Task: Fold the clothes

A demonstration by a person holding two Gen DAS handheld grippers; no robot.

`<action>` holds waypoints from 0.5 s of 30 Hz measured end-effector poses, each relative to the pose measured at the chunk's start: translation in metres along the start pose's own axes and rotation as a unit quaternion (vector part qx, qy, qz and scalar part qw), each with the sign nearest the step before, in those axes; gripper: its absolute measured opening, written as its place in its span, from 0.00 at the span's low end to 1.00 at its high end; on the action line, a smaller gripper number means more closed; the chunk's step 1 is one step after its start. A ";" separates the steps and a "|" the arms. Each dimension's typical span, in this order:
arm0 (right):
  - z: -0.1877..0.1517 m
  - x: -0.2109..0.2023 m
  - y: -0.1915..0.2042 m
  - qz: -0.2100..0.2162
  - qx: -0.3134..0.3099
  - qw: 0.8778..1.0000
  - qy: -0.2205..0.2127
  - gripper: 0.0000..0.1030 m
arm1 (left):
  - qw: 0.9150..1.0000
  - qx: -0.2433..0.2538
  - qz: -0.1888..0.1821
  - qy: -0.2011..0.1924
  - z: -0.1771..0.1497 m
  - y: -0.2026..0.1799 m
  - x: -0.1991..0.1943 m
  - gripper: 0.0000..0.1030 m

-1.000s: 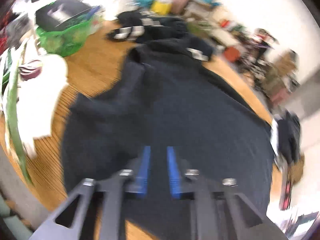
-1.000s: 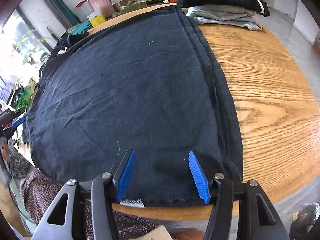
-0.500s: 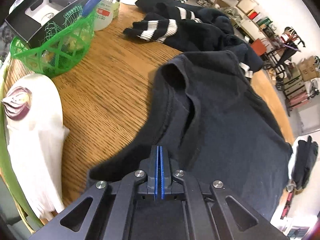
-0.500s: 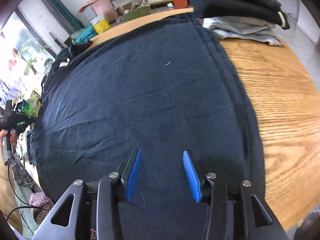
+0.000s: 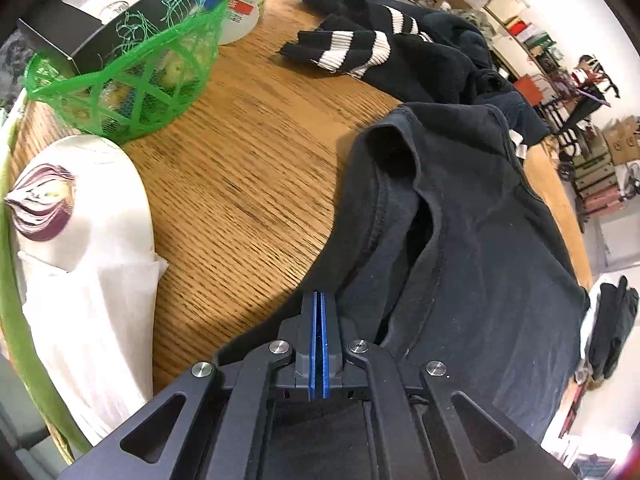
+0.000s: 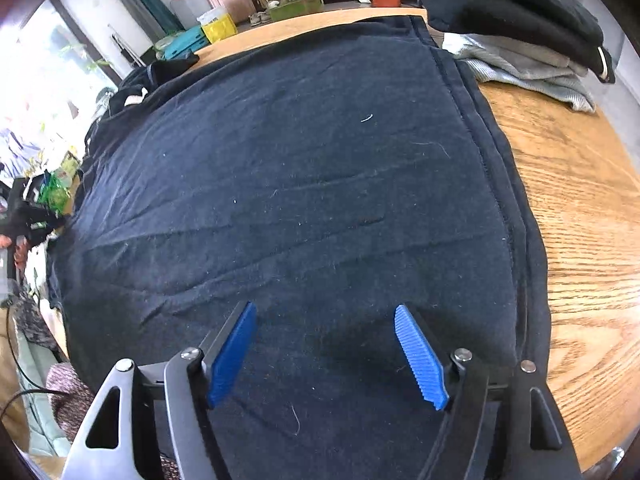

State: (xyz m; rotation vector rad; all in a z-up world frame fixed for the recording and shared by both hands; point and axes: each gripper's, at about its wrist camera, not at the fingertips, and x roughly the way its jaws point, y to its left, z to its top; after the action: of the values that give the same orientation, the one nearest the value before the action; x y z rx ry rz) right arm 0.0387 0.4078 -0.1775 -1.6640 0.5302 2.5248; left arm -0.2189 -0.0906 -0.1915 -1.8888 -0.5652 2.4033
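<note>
A black T-shirt (image 5: 480, 240) lies spread on the round wooden table (image 5: 240, 160). My left gripper (image 5: 319, 300) points steeply down at the shirt's left edge by the sleeve. Its blue pads are pressed together, with the sleeve seam running into them. In the right wrist view the shirt (image 6: 320, 160) lies flat with a hem along its right side. My right gripper (image 6: 325, 308) hovers over the near part of the shirt. Its jaws are opening, and only the flat cloth below shows between the pads.
A green mesh basket (image 5: 120, 92) holding a black box stands at the far left, with a white cloth printed with an onion (image 5: 80, 220) near it. Black clothes with white stripes (image 5: 380, 52) lie behind the shirt. Folded clothes (image 6: 520, 40) are stacked at the far right.
My left gripper closed its small gap and moved from the middle of the shirt to its left edge. My right gripper moved inward from the hem, and its jaws spread wider.
</note>
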 end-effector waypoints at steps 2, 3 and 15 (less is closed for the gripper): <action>0.000 -0.001 -0.005 0.015 0.012 1.000 -0.001 0.75 | 1.000 -0.001 0.007 0.000 -0.001 0.002 -0.001 0.02; 0.000 -0.002 -0.007 0.020 0.017 1.000 -0.001 0.75 | 1.000 0.002 0.011 0.001 -0.002 0.002 -0.001 0.02; 0.001 0.000 -0.003 0.025 0.023 0.999 -0.004 0.77 | 0.995 0.059 0.079 0.009 -0.004 -0.026 0.007 0.02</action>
State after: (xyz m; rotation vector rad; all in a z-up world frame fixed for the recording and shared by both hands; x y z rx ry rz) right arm 0.0387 0.4109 -0.1778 -1.6440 0.6325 2.5329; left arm -0.2216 -0.0636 -0.1910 -1.9730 -0.2736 2.4479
